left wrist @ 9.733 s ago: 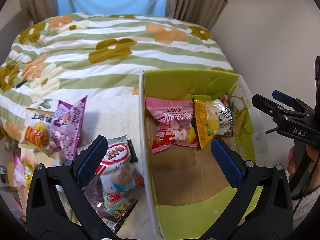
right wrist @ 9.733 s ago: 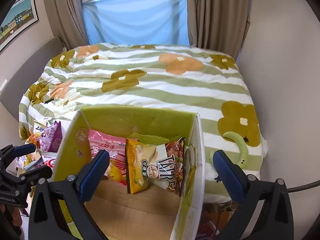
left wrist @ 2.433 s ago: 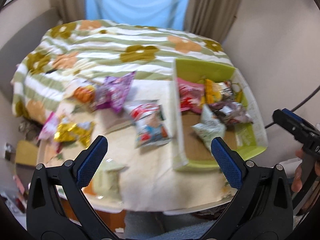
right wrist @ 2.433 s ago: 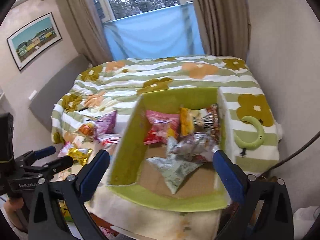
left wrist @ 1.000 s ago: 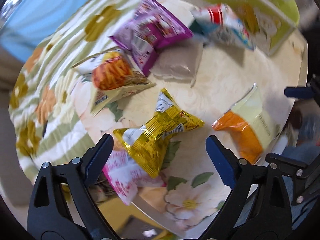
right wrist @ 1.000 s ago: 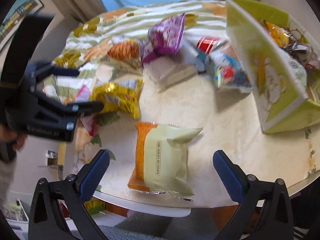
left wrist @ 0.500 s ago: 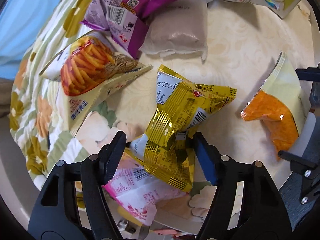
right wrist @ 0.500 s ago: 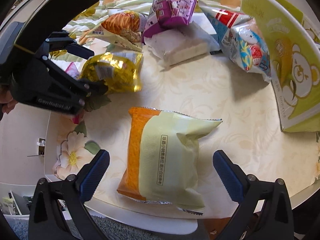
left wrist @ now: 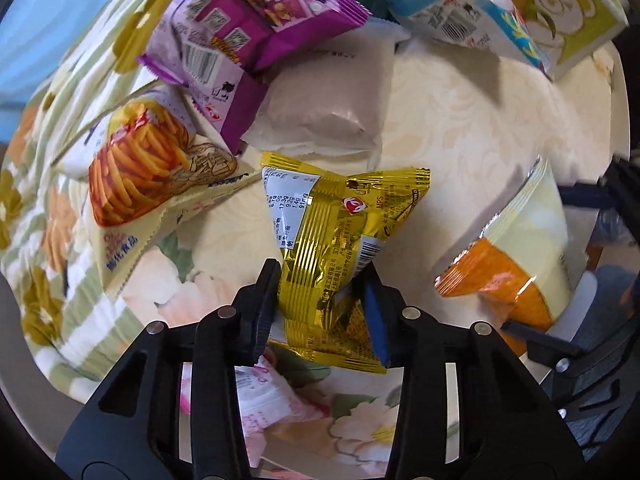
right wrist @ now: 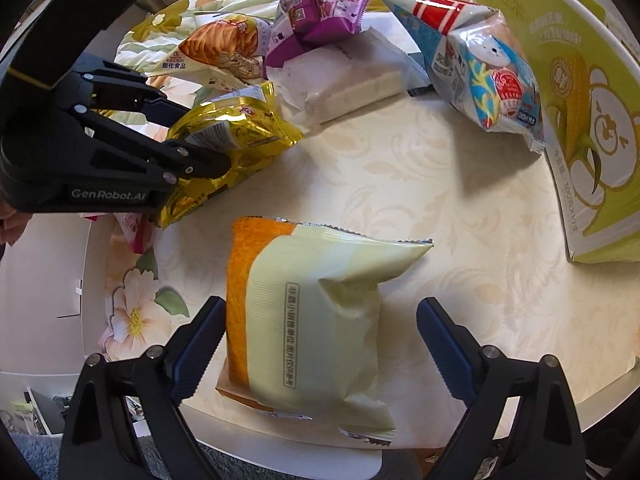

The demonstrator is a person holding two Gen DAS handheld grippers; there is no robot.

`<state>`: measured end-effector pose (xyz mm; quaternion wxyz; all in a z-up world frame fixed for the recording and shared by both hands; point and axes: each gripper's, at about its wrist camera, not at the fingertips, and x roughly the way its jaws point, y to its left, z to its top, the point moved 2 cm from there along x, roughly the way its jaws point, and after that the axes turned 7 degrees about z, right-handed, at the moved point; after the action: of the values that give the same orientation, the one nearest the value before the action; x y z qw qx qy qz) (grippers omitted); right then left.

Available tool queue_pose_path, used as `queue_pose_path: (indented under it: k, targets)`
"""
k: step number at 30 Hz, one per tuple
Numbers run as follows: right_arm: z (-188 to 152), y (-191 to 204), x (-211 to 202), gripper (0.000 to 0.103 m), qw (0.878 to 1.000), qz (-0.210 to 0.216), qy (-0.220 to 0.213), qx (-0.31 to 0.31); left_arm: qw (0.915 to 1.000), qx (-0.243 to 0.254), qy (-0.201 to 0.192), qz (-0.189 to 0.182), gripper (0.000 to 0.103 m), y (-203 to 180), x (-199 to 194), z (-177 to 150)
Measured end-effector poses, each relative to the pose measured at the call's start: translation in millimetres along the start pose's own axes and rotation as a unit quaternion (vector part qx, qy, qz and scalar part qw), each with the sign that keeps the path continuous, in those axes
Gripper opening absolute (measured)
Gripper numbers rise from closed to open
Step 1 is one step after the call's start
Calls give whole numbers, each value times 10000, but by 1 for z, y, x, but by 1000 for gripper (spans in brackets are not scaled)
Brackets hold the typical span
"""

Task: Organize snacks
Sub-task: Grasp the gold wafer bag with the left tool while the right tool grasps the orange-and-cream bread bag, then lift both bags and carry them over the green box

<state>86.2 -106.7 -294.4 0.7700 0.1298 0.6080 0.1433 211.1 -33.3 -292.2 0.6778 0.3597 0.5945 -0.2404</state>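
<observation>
**Two packets in reach, box waiting on the right**

While most of the snacks lie loose on the cream patterned table (right wrist: 460,208), both tools are at work near its front edge. On the left, the left gripper (left wrist: 320,300) is pinched tight on the near end of the gold foil packet (left wrist: 340,220), crumpling it between the pads. Just right of that, the orange-and-cream packet (right wrist: 312,320) lies flat between the spread fingers of the right gripper (right wrist: 320,332), which straddles it without squeezing. Farther back sit a fries bag (right wrist: 224,48), a purple packet (right wrist: 320,4), a white wrapped bar (right wrist: 348,76) and a blue-and-red bag (right wrist: 484,68). At the far right stands the green carton (right wrist: 576,120), its printed wall facing the table.

This looks like the pick-up step. Next, I judge, the gold packet needs lifting clear and carrying rightward over the carton wall, while the right tool must close on its packet first.
</observation>
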Motion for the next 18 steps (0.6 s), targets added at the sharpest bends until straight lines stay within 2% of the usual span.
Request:
queue_pose_path:
  k: [6, 9, 13, 15, 18]
  targets:
    - [-1, 7, 0, 79, 9999, 70, 15, -116, 9971, -737, -119, -145, 31, 5, -6, -13]
    - [-4, 5, 3, 75, 9999, 105, 24, -121, 9932, -1094, -214, -323, 29, 7, -10, -22]
    - [-6, 14, 5, 72, 9998, 60, -6, -190, 9896, -1369, -318, -302, 29, 7, -10, -34]
    - [-6, 16, 3, 63, 9997, 25, -57, -236, 9862, -1569, -381, -371, 28, 9, -11, -40]
    - [-4, 13, -2, 61, 9996, -21, -112, -252, 9798, -1866, -531, -487, 27, 12, -15, -49]
